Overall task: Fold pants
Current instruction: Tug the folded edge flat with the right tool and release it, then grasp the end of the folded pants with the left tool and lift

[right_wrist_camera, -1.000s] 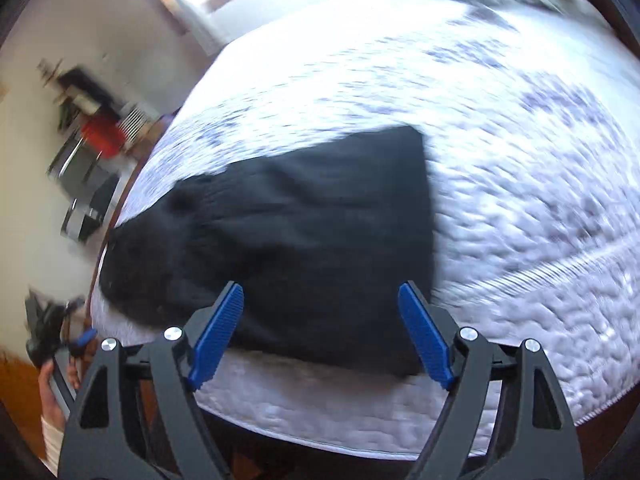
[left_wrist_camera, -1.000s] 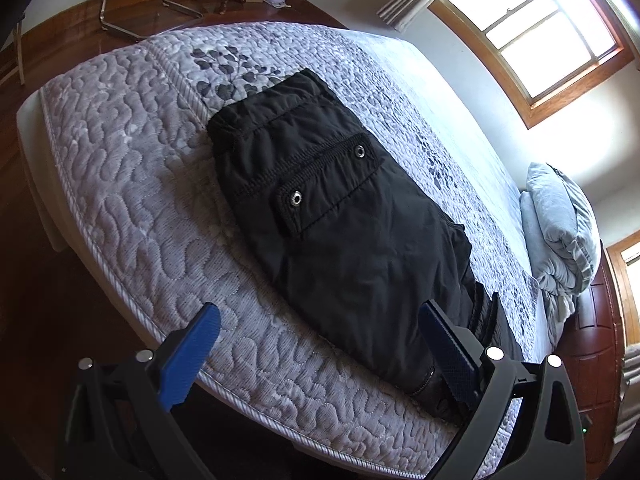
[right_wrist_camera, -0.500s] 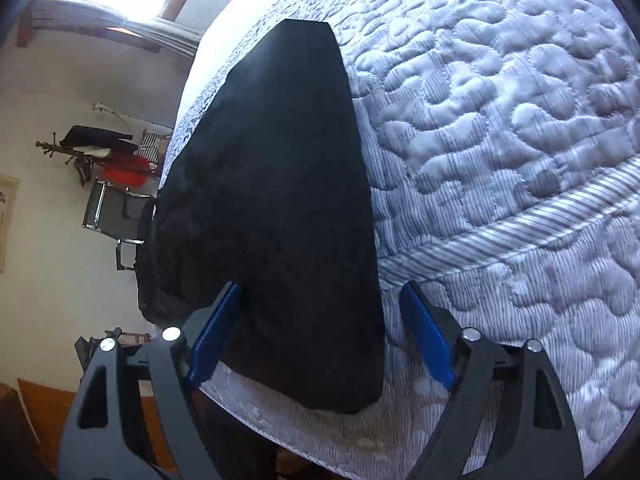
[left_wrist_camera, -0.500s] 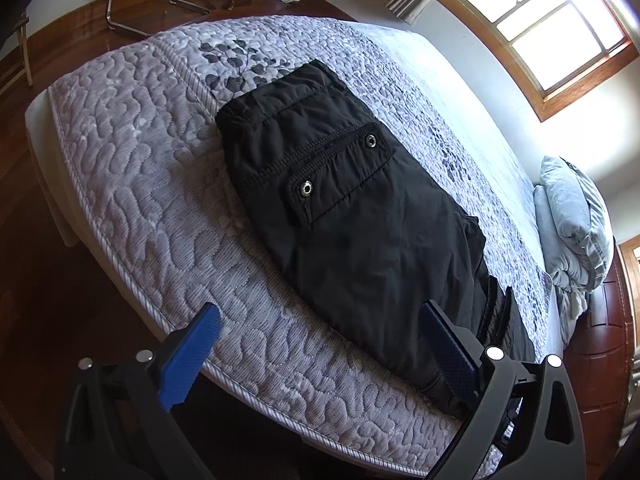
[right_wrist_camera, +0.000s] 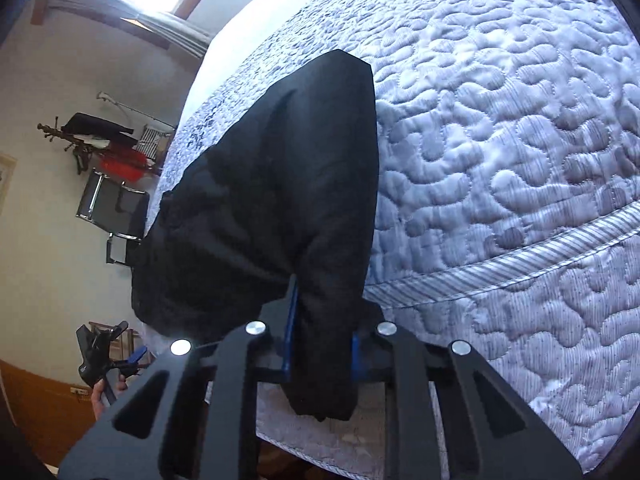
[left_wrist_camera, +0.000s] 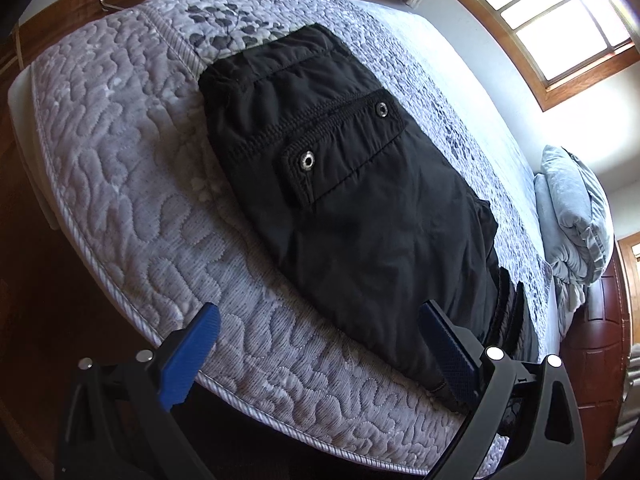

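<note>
Black pants (left_wrist_camera: 352, 184) lie folded lengthwise along the near edge of a quilted grey mattress (left_wrist_camera: 120, 160), back pocket with two metal snaps facing up. My left gripper (left_wrist_camera: 316, 344) hangs open over the mattress edge, its right pad beside the near edge of the pants and nothing between its pads. In the right wrist view the pants (right_wrist_camera: 272, 200) run away from the camera. My right gripper (right_wrist_camera: 322, 344) is closing, and its blue pads pinch the bunched leg end at the mattress edge.
The mattress (right_wrist_camera: 500, 140) stretches wide to the right of the pants. A folded grey duvet (left_wrist_camera: 572, 216) lies at the bed's far end under a bright window (left_wrist_camera: 560, 20). A chair (right_wrist_camera: 112, 208) and a clothes rack (right_wrist_camera: 100, 136) stand by the wall. Wooden floor surrounds the bed.
My right gripper has dropped onto the leg end and its jaws have gone from wide apart to pinching the cloth. My left gripper has sunk a little toward the mattress edge, still open.
</note>
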{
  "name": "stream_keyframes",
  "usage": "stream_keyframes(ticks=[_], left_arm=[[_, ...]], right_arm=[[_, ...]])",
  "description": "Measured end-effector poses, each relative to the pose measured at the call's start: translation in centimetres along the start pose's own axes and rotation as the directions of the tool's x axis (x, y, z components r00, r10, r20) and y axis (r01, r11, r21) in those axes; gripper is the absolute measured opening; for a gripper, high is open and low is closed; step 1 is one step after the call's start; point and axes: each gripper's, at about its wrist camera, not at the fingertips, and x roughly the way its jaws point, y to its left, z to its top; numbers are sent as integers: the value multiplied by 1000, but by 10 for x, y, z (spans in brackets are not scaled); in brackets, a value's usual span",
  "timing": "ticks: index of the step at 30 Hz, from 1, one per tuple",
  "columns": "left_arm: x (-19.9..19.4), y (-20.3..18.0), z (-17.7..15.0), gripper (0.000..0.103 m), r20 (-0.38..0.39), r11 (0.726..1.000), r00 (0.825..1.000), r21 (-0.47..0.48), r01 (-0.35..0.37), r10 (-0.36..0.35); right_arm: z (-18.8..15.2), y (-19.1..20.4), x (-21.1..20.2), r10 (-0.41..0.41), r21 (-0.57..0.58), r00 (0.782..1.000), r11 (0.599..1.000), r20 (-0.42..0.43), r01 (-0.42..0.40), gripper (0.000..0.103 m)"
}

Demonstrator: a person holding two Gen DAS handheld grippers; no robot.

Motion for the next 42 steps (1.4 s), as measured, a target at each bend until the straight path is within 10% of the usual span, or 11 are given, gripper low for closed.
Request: stream_keyframes(ticks=[8,16,18,31,37,40,42], left_arm=[[-4,39,8,99,66,986,993,-127,106,-99],[16,81,42,99,141,875,922,-291,386,-360],[24,83,50,99,134,874,927,-310,375,-350],[55,74,82,99,214,757,823,-323,568,-526],[67,63,91,98,207,745,819,-340,573,-535],[73,53,95,75,197,759,838,-357,545,-509],[76,59,91,38,178,776,865,-385,500,-469]], right_arm=[[-8,13,-28,-77,-22,993,997,86,79,64],[-17,21,-60,-69,-32,985,997,160,75,64],[-16,27,-62,-64,-37,985,997,160,70,64],[-20,54,-40,-102,-73,987,991,124,112,64],[-20,68,-33,-133,-118,985,982,109,146,64],[-21,69,-29,-143,-121,984,980,101,155,64],[-22,67,-25,-150,-113,984,980,94,160,64]])
